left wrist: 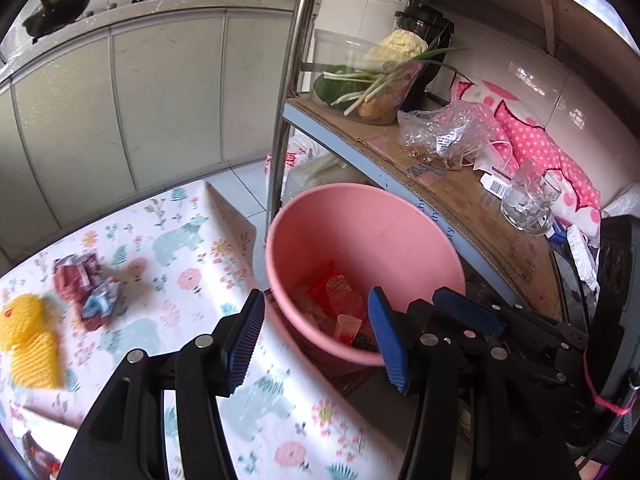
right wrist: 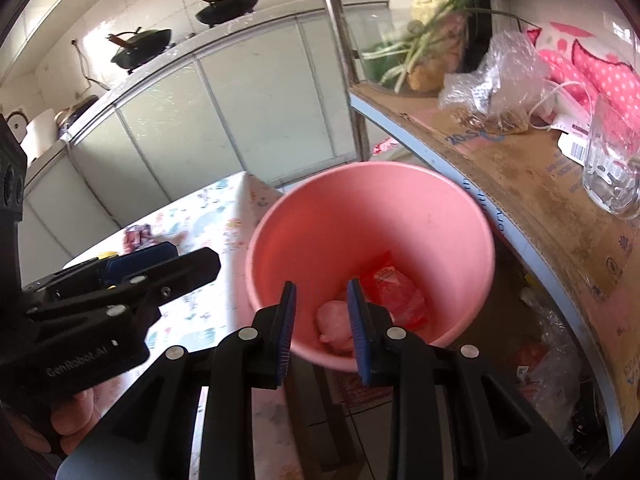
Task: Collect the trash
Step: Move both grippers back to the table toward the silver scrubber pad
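Both the left gripper (left wrist: pixel 320 336) and right gripper (right wrist: pixel 320 332) hang empty with fingers apart over the pink bucket (right wrist: pixel 400 196), wrappers (right wrist: pixel 394 292) blurry inside, crumpled trash (left wrist: pixel 90 292) beside it on the table (left wrist: pixel 208 256).

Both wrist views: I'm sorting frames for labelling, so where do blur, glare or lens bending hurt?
Left wrist view: the crumpled wrapper and yellow foam net on the tablecloth are smeared by motion; the shelf bows from fisheye bending. Right wrist view: the pink bucket rim is soft, glare whitens the wall tiles behind the woks, and the corners go dark.
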Available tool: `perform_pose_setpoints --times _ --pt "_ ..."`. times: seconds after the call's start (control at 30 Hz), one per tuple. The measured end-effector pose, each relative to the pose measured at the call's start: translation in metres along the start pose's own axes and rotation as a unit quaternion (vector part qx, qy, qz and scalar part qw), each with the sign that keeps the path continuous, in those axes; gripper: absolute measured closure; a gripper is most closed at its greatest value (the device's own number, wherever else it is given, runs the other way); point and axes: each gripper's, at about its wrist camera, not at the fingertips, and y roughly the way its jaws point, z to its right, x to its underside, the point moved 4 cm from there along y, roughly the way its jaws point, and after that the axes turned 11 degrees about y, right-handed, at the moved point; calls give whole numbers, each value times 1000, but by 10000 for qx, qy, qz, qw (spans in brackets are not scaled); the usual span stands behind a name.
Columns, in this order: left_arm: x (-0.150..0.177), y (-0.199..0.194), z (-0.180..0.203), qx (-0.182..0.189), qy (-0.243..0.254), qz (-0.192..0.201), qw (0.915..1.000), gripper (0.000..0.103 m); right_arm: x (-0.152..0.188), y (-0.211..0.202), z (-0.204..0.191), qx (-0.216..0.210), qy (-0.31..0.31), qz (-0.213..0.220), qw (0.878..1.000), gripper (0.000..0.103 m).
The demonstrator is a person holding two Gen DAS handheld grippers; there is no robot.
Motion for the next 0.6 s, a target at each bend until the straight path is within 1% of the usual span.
perform_pose_setpoints --times 0.33,0.6 --pt "26 -56 -12 -313 -170 145 9993 49 23 -30 -37 -360 -274 32 9990 75" --pt "54 -97 -24 -694 -282 229 9969 49 47 -43 -68 -594 -522 -12 9969 75"
